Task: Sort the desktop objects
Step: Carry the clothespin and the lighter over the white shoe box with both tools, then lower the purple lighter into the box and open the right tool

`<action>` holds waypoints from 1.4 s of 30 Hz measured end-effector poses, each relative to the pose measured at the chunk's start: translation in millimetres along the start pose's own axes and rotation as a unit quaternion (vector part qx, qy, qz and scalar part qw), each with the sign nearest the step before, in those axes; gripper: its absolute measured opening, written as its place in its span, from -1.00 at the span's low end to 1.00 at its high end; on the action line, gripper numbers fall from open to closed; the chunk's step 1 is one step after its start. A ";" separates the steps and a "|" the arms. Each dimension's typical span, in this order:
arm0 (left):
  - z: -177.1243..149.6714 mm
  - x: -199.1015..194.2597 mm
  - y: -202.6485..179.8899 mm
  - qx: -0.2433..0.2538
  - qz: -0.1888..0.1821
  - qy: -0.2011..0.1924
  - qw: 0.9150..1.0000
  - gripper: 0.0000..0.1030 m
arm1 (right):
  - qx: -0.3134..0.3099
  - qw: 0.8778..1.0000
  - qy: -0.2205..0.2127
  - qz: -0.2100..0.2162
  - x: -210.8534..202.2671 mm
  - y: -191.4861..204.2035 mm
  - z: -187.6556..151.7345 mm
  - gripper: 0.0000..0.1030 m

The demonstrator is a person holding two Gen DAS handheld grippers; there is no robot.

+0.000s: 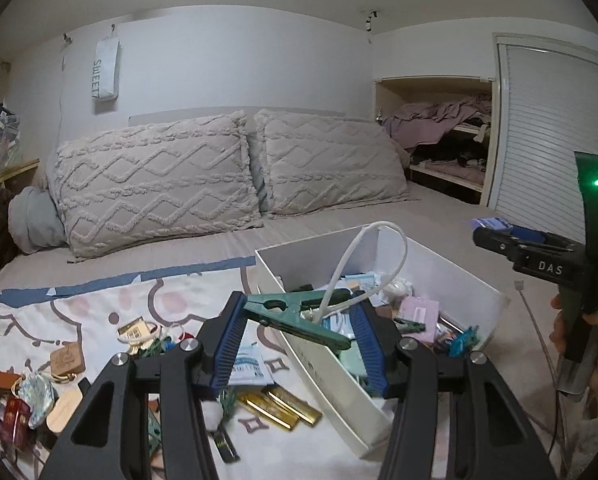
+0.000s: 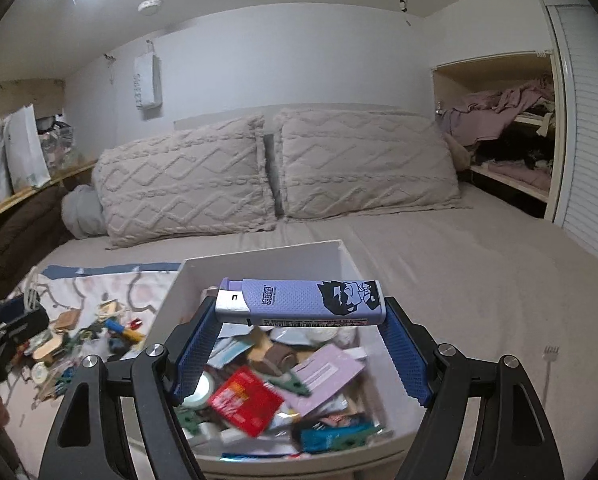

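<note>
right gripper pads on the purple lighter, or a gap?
Touching. In the right wrist view the purple lighter spans the right gripper, each end pressed against a blue pad.

A green clip (image 1: 299, 314) is held slantwise over the white bin (image 1: 331, 380); a purple lighter (image 2: 299, 302) is held level above the bin's jumbled contents.

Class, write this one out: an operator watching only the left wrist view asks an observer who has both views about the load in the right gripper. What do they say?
Operator: What is the right gripper carrying?
Observer: A purple lighter with a cartoon face printed on it.
Operator: How is it held?
Observer: Lengthwise, one end against each of the jaws.
Operator: What lies under it?
Observer: In the right wrist view, the open white box shows right below it, a red packet inside.
</note>
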State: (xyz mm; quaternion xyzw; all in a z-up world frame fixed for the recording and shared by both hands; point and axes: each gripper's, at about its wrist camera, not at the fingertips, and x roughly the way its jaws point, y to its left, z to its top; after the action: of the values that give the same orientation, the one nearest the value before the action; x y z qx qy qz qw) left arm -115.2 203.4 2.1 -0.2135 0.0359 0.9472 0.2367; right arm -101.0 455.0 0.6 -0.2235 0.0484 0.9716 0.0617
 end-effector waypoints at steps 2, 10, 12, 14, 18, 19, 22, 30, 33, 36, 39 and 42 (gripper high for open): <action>6.1 7.8 -0.4 -0.001 -0.001 0.003 1.000 0.02 | -0.009 1.000 0.005 -0.006 8.3 -1.8 6.2 0.55; 28.4 47.9 -9.2 -0.013 -0.021 0.032 0.999 0.02 | -0.026 0.999 0.045 -0.004 51.1 -7.8 23.9 0.55; 32.4 58.5 -12.3 -0.012 -0.023 0.042 0.999 0.02 | -0.030 0.998 0.052 -0.007 61.6 -7.5 25.0 0.55; 35.1 66.4 -15.7 -0.014 -0.029 0.048 0.998 0.02 | -0.035 0.998 0.057 -0.014 71.6 -6.1 24.6 0.55; 37.3 83.1 -19.2 -0.020 -0.036 0.059 0.997 0.02 | -0.037 0.996 0.076 -0.013 89.8 -6.8 19.8 0.55; 37.2 86.6 -19.6 -0.022 -0.034 0.062 0.997 0.02 | -0.039 0.996 0.083 -0.014 93.9 -6.5 17.9 0.55; 35.5 97.5 -22.2 -0.019 -0.018 0.066 0.997 0.02 | -0.039 0.995 0.095 -0.012 101.2 -7.3 14.2 0.55; 35.1 120.8 -39.4 0.028 0.017 0.080 0.996 0.02 | -0.050 0.992 0.113 -0.007 111.4 -5.2 4.6 0.55; 37.5 129.5 -43.3 0.023 0.012 0.093 0.995 0.02 | -0.084 0.989 0.118 -0.020 115.2 5.0 -1.9 0.55; 42.7 138.2 -48.6 0.019 0.007 0.105 0.994 0.02 | -0.107 0.988 0.105 -0.038 112.2 12.4 -6.0 0.55; 47.3 146.2 -54.1 0.014 0.005 0.117 0.993 0.02 | -0.102 0.989 0.099 -0.033 110.4 11.9 -5.2 0.54; 48.8 155.7 -58.3 0.009 0.002 0.137 0.991 0.02 | -0.089 0.990 0.104 -0.026 113.5 5.6 -5.5 0.54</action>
State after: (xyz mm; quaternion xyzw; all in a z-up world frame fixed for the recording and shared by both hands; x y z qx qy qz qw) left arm -231.2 330.7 -17.4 -0.3390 0.0766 0.9091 0.2296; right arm -200.7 459.9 -53.8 -0.3291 -0.0374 0.9416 0.0613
